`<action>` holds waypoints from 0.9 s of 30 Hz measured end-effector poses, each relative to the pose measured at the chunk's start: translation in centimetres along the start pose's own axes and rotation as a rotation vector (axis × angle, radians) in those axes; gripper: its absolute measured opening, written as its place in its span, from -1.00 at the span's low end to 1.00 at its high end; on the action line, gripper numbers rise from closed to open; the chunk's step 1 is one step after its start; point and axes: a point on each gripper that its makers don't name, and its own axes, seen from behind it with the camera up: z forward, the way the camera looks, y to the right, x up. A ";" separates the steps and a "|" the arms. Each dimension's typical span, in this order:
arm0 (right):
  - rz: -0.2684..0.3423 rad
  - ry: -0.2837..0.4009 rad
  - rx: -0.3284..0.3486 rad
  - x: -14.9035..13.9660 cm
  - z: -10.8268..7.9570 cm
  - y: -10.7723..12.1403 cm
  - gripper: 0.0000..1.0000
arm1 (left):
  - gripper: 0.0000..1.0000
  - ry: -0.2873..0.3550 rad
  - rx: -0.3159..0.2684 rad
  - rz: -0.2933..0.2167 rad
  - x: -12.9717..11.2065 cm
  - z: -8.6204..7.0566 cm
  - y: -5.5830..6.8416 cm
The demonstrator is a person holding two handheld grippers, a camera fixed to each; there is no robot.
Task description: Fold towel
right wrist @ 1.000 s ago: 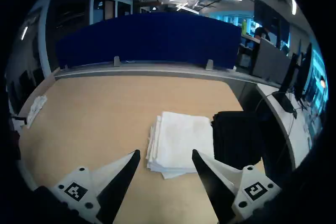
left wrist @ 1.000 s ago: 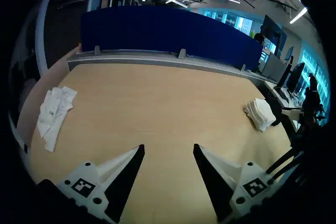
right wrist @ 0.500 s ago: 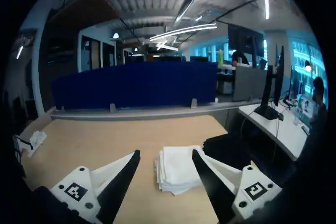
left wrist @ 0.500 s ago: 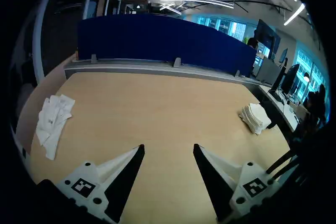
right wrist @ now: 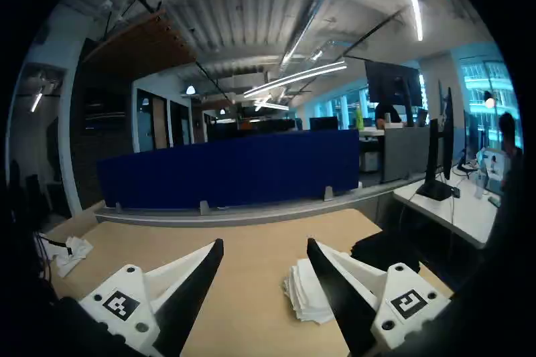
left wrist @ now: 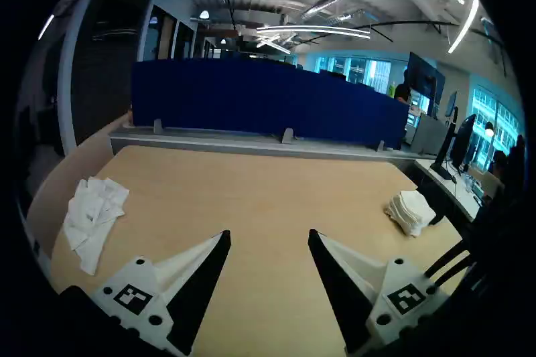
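Desk (left wrist: 268, 176) ahead, we're hovering left gripper (left wrist: 269, 233) and right gripper (right wrist: 263, 243) spread, risking snagging the nearby stack (right wrist: 301, 288), not the crumpled towel (left wrist: 94, 216).

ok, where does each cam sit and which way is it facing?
Left gripper view: rides the left gripper, looking slightly down across the table toward the blue divider; its own open fingers frame the bottom.
Right gripper view: rides the right gripper, pitched higher, toward the divider and ceiling; own fingers open, folded towel stack partly behind one finger.
Shared: table, divider, folded towel stack, crumpled towel.
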 end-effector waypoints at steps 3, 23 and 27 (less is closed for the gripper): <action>-0.001 0.001 0.018 -0.1 -0.1 -1.9 0.93 | 0.71 0.071 0.012 -0.009 1.8 -0.2 -0.8; 0.018 -0.090 0.109 -2.2 1.0 -10.2 0.93 | 0.71 0.317 0.103 0.019 5.4 -0.4 -4.7; 0.035 -0.118 0.118 -2.7 1.3 -10.8 0.94 | 0.71 0.343 0.121 0.053 4.9 -0.1 -4.9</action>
